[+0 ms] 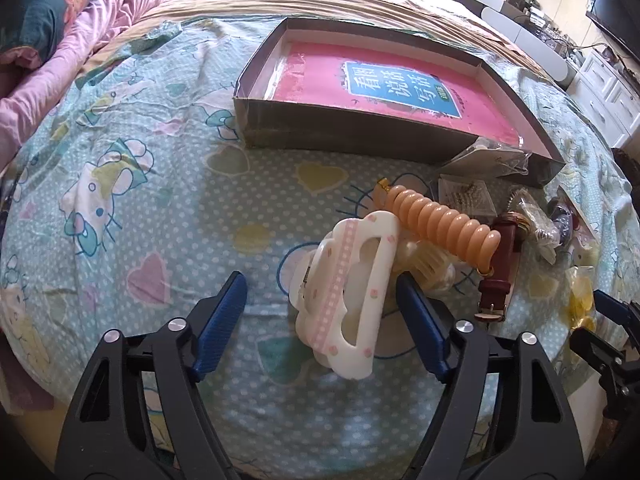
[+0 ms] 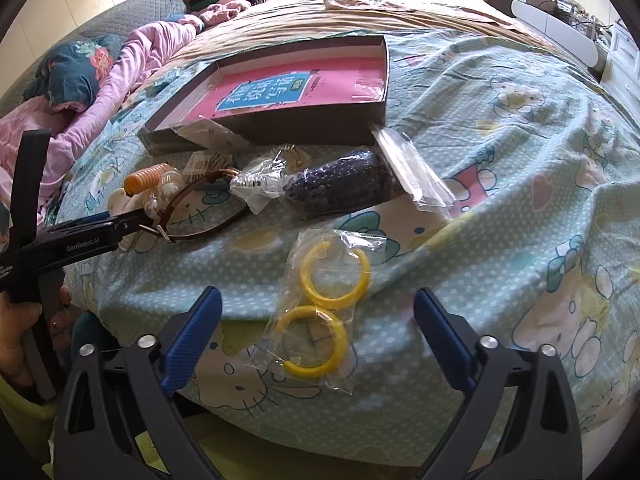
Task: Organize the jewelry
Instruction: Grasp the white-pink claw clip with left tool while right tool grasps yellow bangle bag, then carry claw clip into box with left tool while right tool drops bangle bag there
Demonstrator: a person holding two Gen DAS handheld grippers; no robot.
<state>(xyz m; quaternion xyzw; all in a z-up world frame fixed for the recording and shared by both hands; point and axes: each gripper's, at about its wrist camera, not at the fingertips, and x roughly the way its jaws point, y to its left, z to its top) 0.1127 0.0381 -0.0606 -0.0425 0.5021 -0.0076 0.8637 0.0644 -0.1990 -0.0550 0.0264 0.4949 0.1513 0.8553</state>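
A white hair claw with a pink ribbon stripe (image 1: 352, 292) lies on the bedspread between the open fingers of my left gripper (image 1: 320, 304). An orange spiral hair tie (image 1: 444, 224) and a dark red watch (image 1: 500, 272) lie just beyond it. A bag with two yellow hoop earrings (image 2: 324, 308) lies between the open fingers of my right gripper (image 2: 316, 336). A dark grey shallow box (image 1: 344, 132) with a pink book inside sits farther back; it also shows in the right wrist view (image 2: 312, 124). My left gripper shows at the left of the right wrist view (image 2: 120, 224).
A dark dotted pouch (image 2: 344, 184), clear plastic bags (image 2: 416, 176), a silver item in a bag (image 2: 256, 184) and small packets (image 1: 468, 196) lie near the box. Pink bedding (image 1: 80, 52) lies at the far left. White drawers (image 1: 608, 92) stand at the right.
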